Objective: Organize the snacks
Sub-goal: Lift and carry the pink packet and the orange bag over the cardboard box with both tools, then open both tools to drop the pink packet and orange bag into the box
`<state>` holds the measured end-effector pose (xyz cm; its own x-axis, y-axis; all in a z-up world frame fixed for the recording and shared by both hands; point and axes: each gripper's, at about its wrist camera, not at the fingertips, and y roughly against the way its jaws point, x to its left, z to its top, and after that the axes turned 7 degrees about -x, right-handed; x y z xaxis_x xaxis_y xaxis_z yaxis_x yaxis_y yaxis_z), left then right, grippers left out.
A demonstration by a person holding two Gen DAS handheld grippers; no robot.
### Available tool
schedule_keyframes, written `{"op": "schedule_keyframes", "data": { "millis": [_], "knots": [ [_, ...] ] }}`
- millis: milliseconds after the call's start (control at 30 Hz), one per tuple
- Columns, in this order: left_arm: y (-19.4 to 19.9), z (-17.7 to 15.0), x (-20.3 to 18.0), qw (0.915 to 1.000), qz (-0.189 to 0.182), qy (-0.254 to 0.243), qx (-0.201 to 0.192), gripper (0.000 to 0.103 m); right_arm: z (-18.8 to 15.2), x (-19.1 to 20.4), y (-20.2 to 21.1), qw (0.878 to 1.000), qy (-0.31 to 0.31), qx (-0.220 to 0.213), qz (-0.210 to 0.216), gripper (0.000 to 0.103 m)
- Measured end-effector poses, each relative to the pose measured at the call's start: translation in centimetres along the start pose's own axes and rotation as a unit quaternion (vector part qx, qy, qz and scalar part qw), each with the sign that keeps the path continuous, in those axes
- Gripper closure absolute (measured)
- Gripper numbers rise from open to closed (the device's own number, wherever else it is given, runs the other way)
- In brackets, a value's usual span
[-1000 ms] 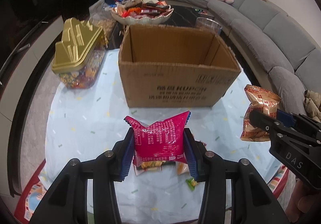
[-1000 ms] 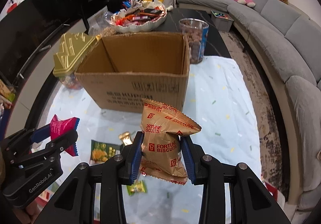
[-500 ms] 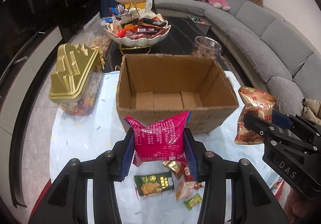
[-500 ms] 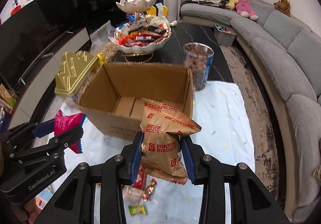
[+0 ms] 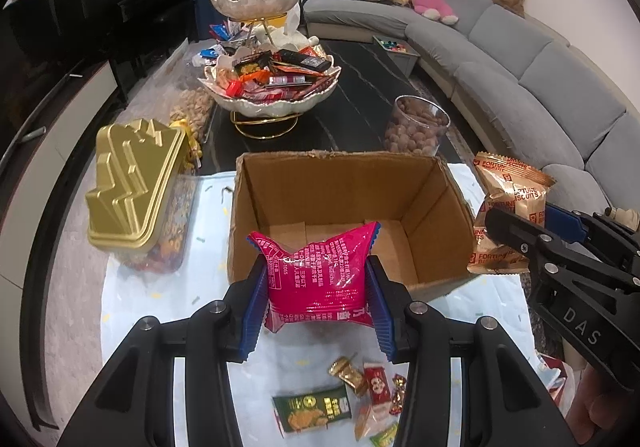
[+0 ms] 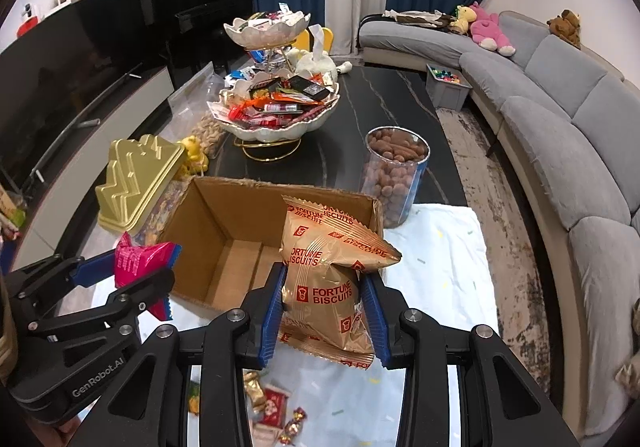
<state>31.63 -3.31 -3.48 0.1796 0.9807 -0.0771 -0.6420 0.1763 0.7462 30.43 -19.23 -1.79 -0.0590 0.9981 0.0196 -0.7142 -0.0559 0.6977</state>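
An open cardboard box (image 5: 436, 207) (image 6: 208, 231) stands on the light cloth, its inside bare. My left gripper (image 5: 316, 287) is shut on a pink snack bag (image 5: 320, 279), held in the air at the box's near rim. The same pink snack bag (image 6: 138, 259) shows at the left of the right wrist view. My right gripper (image 6: 324, 307) is shut on a gold Fortune Biscuits bag (image 6: 320, 271), held up by the box's right corner. From the left wrist view that gold Fortune Biscuits bag (image 5: 508, 207) hangs just right of the box.
Small loose snacks (image 5: 352, 403) lie on the cloth (image 6: 448, 271) below the grippers. A gold-lidded candy container (image 5: 132, 183) stands left of the box. Behind are a tiered dish of sweets (image 5: 272, 87), a clear jar of brown snacks (image 6: 394, 175) and a grey sofa (image 6: 560, 119).
Both grippers have risen and moved forward toward the box with their bags held. The box's inside now shows from above, and the loose snacks have dropped lower in view.
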Motion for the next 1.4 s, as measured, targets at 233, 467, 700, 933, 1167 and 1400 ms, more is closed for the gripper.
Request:
{"op": "schedule_keyframes", "data": {
  "millis": [233,467,700,933,1167,1400],
  "knots": [
    [-2.1,1.3,0.0,1.0000,-0.006,0.000,0.004,0.057,0.6,-0.5,-2.3,1.000,-0.001,0.010,0.002,0.064],
    [-4.2,1.9,0.6,0.9998,-0.009,0.005,0.016,0.057,0.8,-0.1,-4.5,1.000,0.003,0.021,0.010,0.064],
    [-5.6,1.7,0.4,0.9996,-0.010,-0.006,0.025,0.056,0.5,0.0,-6.2,0.999,0.008,0.032,0.014,0.064],
    [-5.5,1.7,0.3,0.9997,-0.003,-0.017,0.018,0.040,0.7,-0.2,-5.7,1.000,0.011,0.016,0.001,0.042],
    [-4.2,2.1,1.1,0.9999,0.014,-0.007,0.002,0.018,1.1,-0.7,-4.8,1.000,0.001,0.007,-0.012,0.028],
    [-2.0,2.1,0.7,0.9990,0.032,-0.024,-0.022,0.013,0.9,-0.8,-3.4,1.000,-0.008,-0.001,-0.016,0.028]
  ]
}}
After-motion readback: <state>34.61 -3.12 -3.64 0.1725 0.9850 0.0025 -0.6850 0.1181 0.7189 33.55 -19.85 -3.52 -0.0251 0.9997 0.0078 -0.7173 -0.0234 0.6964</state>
